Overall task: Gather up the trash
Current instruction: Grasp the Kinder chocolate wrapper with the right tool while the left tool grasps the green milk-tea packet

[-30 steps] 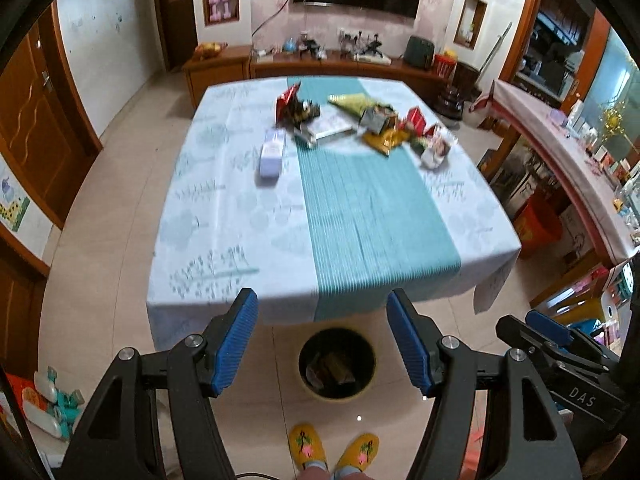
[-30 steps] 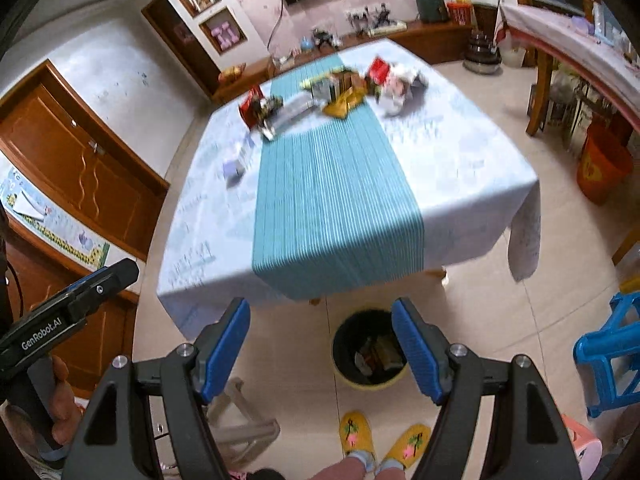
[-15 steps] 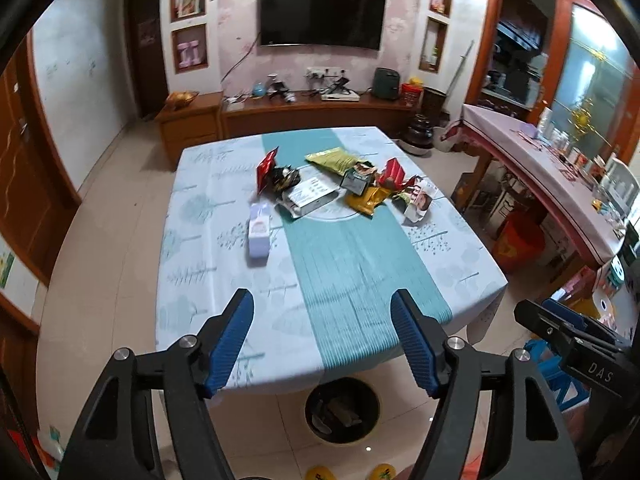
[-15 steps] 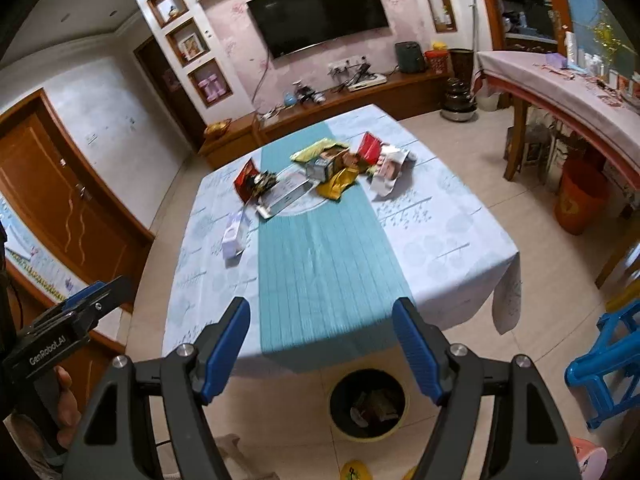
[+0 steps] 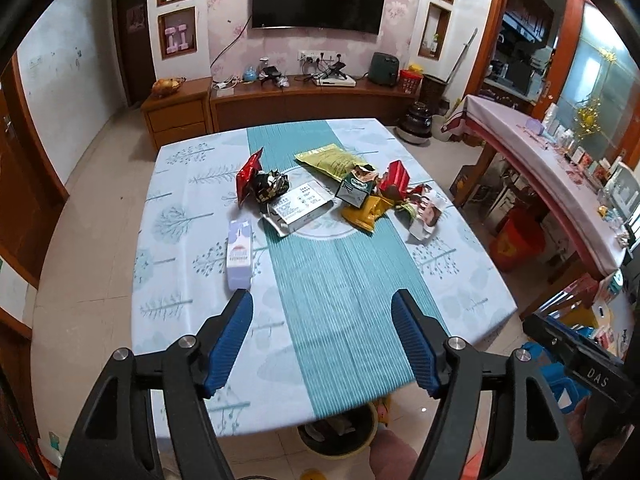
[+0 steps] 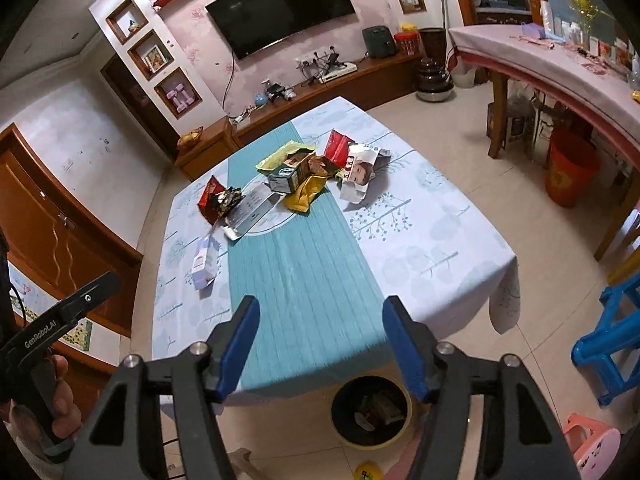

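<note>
Now both empty grippers, left gripper (image 5: pixel 322 338) widening and right gripper (image 6: pixel 320 346) narrowing yet apart, have advanced over the square cloth-covered table's (image 5: pixel 460 280) bare near edge, its litter heap (image 5: pixel 340 192) beyond

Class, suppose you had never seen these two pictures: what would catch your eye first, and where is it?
First, the litter of wrappers and cartons heaped at the far middle of the table, on its teal runner. Next, the bin on the floor by the near edge, already holding trash. Both grippers, left and right, hover empty.
</note>
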`<state>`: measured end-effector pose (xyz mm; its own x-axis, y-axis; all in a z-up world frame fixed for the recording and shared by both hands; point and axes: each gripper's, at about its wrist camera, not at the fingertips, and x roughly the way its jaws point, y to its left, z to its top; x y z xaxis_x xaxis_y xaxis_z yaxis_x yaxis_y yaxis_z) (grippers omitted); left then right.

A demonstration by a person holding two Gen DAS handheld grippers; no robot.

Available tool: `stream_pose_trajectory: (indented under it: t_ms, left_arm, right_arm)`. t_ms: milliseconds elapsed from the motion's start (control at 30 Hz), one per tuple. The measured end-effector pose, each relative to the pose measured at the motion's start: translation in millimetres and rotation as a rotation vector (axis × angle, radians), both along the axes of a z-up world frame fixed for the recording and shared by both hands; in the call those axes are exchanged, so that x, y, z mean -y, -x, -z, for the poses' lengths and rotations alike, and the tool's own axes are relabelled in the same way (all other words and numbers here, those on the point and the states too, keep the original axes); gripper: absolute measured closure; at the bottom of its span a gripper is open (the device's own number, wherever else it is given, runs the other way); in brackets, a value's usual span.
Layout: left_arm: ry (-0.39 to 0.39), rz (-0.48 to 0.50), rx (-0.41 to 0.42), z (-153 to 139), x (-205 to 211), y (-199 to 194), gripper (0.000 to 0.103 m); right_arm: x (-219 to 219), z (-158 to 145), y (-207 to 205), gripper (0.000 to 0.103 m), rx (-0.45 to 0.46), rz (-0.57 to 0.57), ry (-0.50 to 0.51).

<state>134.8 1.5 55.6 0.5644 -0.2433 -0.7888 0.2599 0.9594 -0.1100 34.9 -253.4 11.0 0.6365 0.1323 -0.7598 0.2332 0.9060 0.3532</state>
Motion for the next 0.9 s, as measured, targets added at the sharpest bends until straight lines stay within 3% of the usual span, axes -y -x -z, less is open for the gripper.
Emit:
stream_pose_trajectory:
  t_ms: [133,500,733,900]
  left_arm:
    - [-0.031,-0.018,-0.015,8.9,22.5,-36.9,0.026]
    - [-0.157,-0.028,-0.165,53.4,118.4,-176.0,0.025]
    - [-0.207,-0.028,-0.305,101.5,161.9,-253.1,0.025]
    - [-0.238,-0.024,-0.400,135.8,176.4,-290.6,0.025]
  right_arm:
    - [24.7,15.3,-46.9,0.044,-0.021,-0.017,-0.032]
    - [96.7,64.6,-192.9,0.048,-0.151,-0.101,-0.153]
    - [125.5,109.6,-272.9,0.048,-0.253,-0.150,-0.268]
    - [125.1,127.6,-303.6,0.048,-0.284,-0.203,-0.297]
